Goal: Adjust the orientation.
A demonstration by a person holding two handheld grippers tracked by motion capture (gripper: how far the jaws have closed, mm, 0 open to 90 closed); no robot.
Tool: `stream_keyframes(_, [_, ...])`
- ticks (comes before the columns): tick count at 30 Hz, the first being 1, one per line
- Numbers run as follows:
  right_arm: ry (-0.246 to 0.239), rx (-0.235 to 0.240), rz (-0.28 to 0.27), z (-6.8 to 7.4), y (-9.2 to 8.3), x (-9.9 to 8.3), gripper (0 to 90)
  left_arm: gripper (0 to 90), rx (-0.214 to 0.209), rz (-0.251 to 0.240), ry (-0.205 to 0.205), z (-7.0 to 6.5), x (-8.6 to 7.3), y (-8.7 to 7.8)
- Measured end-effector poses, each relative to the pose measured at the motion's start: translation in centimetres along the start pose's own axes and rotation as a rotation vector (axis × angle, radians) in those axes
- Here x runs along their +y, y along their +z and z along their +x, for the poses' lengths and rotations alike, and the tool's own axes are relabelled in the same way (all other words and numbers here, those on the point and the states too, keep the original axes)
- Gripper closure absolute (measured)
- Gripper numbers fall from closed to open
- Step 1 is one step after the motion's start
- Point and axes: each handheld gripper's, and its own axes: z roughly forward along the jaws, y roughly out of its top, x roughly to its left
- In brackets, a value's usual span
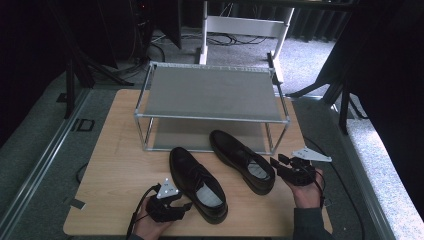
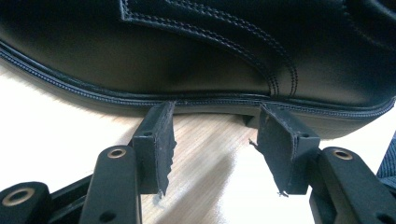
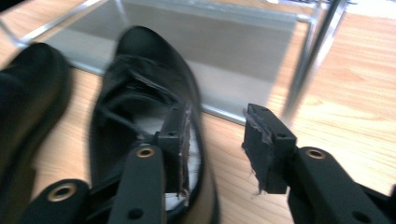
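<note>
**Both grippers closing in on a pair of black shoes, neither yet held**

Two black dress shoes lie on the tabletop in front of a two-tier metal shoe rack point(image 1: 210, 119) that stands toward the far edge. The left shoe point(image 1: 197, 184) lies near the near edge, heel toward the person; the right shoe point(image 1: 241, 160) lies just beyond it, toe by the rack's lower shelf.

The left gripper point(image 1: 172, 197) sits at the near edge, just beside the left shoe. In the left gripper view its fingers point(image 2: 159, 140) stand apart, tips right at the shoe's welt, with bare wood between them: nothing gripped.

The right gripper point(image 1: 281, 165) is by the right shoe's heel. In the right gripper view one of its fingers point(image 3: 180, 140) overlaps the heel opening and the other hangs outside the wall; the gap is plain, so the fingers straddle the heel wall without pinching it.

The step in hand looks like the approach to grasp. Next, the right gripper would need to settle over the heel wall and close; the left needs a hold on the shoe's upper rather than its sole edge.
</note>
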Motion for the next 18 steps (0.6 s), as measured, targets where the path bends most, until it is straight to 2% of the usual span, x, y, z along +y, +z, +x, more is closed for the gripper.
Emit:
stream_keyframes(3, [-0.008, 0.055, -0.005, 0.6, -0.1, 0.2, 64.5, 46.9, 0.009, -0.002, -0.001, 0.1, 0.1, 0.1])
stream_keyframes(6, [-0.046, 0.08, 0.04, 1.2, 0.6, 0.0, 71.4, 47.1, 0.013, -0.01, -0.008, 0.3, 0.3, 0.1])
stream_keyframes(10, [-0.1, 0.067, 0.124, 1.9, 2.0, -0.8, 77.2, 47.4, 0.008, -0.004, 0.001, 0.4, 0.5, 0.4])
stream_keyframes(13, [-0.101, 0.066, 0.142, 1.9, 2.5, -1.0, 80.4, 47.4, 0.003, -0.008, -0.006, 0.5, 0.6, 0.5])
stream_keyframes(15, [-0.137, 0.062, 0.151, 2.2, 2.6, -1.0, 80.0, 47.4, 0.004, -0.005, 0.002, 0.5, 0.7, 0.6])
stream_keyframes(18, [-0.169, 0.044, 0.159, 2.5, 2.5, -0.8, 74.8, 47.4, 0.001, -0.005, 0.006, 0.5, 1.0, 1.0])
